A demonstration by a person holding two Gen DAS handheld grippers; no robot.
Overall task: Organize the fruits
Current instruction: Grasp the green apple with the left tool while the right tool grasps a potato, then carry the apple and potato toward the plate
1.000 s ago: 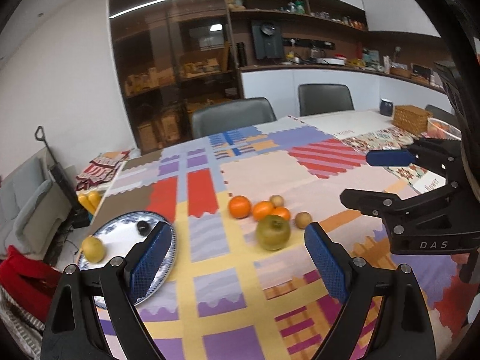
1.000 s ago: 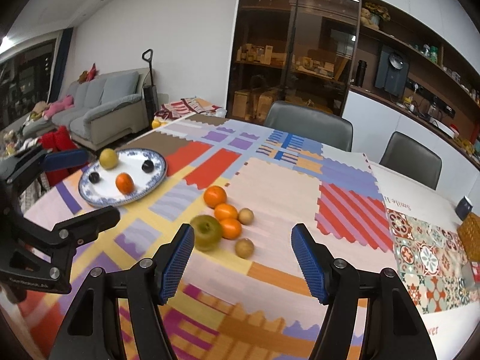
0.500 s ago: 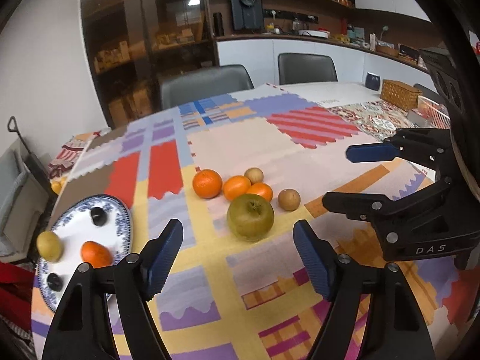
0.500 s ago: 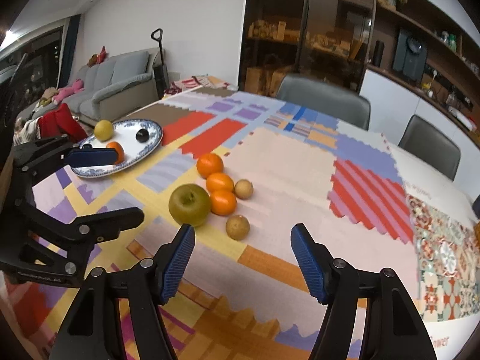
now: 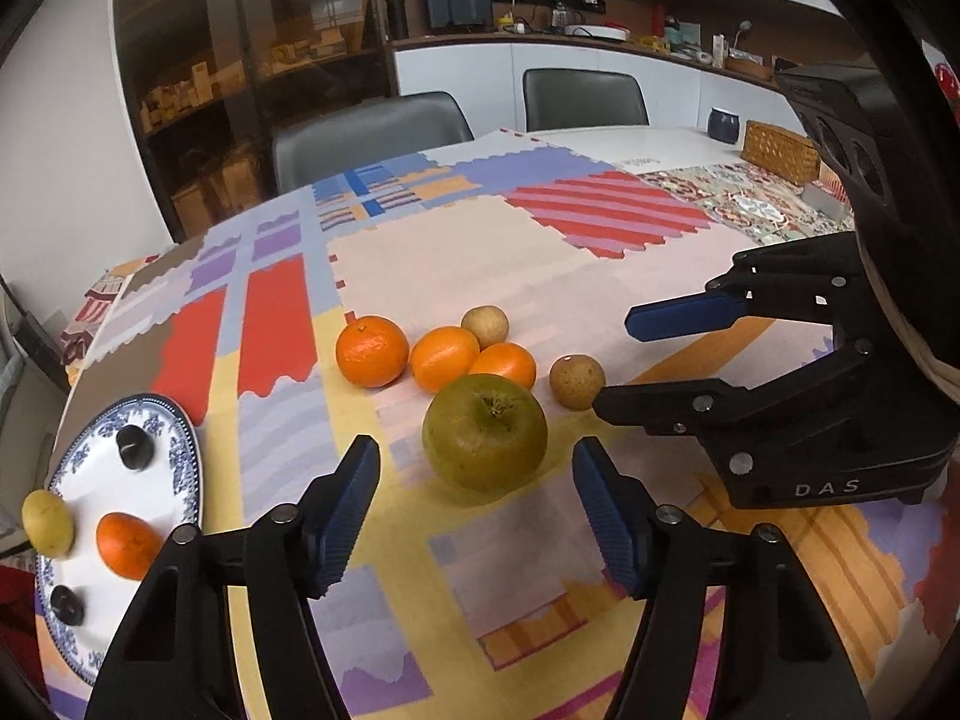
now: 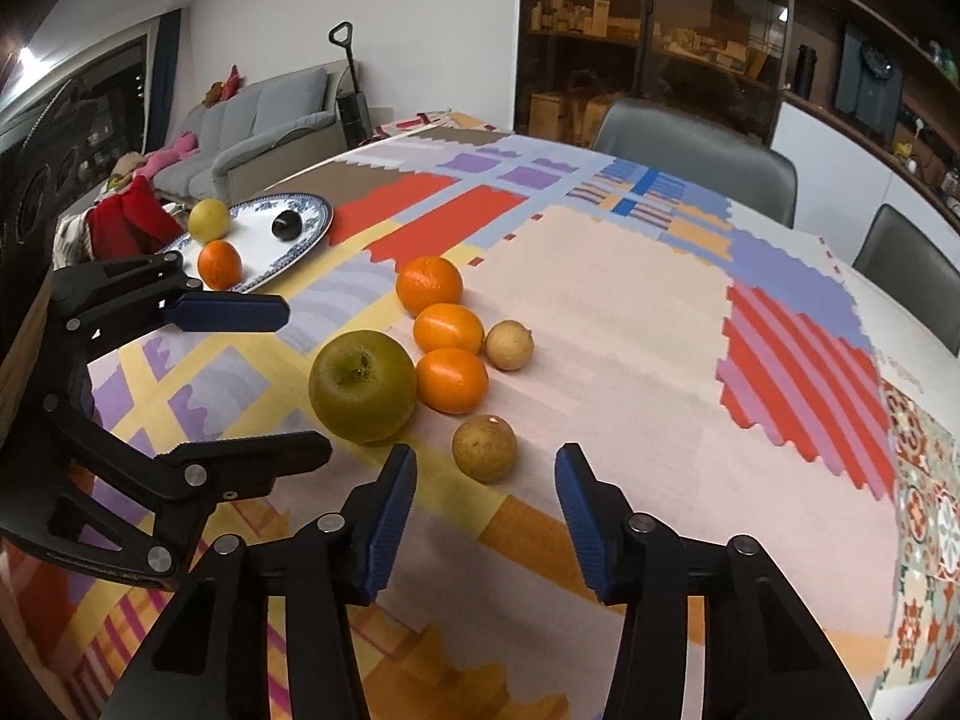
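Left wrist view: left gripper (image 5: 474, 480) half open, closing, empty, green apple (image 5: 485, 432) just ahead on tablecloth (image 5: 480, 252). Right gripper (image 6: 485, 489) likewise closing toward brown fruit (image 6: 484, 448). Advise centring pads before squeezing.

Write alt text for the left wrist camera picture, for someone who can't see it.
The left gripper, closing, frames a green apple without touching it, on a patchwork tablecloth. Behind lie three oranges; a blue-rimmed plate sits left.

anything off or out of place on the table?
Nothing damaged or spilled. Six fruits sit loose on the tablecloth, not on the plate: green apple, three oranges, two small brown fruits. That fits an unfinished job.
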